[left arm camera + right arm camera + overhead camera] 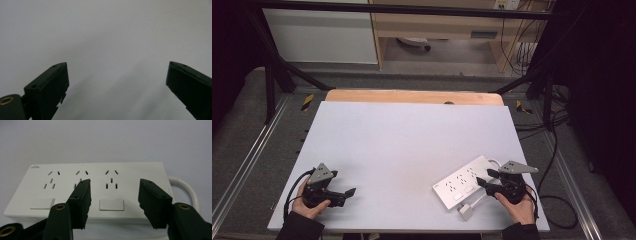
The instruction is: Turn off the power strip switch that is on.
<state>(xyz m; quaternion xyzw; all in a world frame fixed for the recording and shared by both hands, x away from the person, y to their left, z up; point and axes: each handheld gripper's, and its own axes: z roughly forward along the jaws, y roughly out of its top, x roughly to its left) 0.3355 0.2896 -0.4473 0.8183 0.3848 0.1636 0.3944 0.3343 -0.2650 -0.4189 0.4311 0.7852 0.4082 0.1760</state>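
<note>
Right gripper (113, 202) has its two chunky black jaws spread apart, hovering just over the near edge of a white power strip (87, 185), nothing pinched between them. Up close from the right gripper view the strip is a flat glossy plastic slab with rounded corners, three sets of slotted sockets in a row, a pale rectangular switch under each, and tiny grey lettering at one corner. A thick white cable (186, 187) loops out from its end.

From the high view that right gripper (484, 184) sits at the strip's (462, 182) end toward the person, with the strip lying at an angle in the near right part of the matte, light grey table (412, 135). A small white plug (465, 211) lies just beside it near the table edge, which the close-up misses.

Left gripper (347, 195) is over at the near left, well apart from all that, jaws wide open too. Its own view shows the left gripper (117, 65) over bare table with soft shadows
</note>
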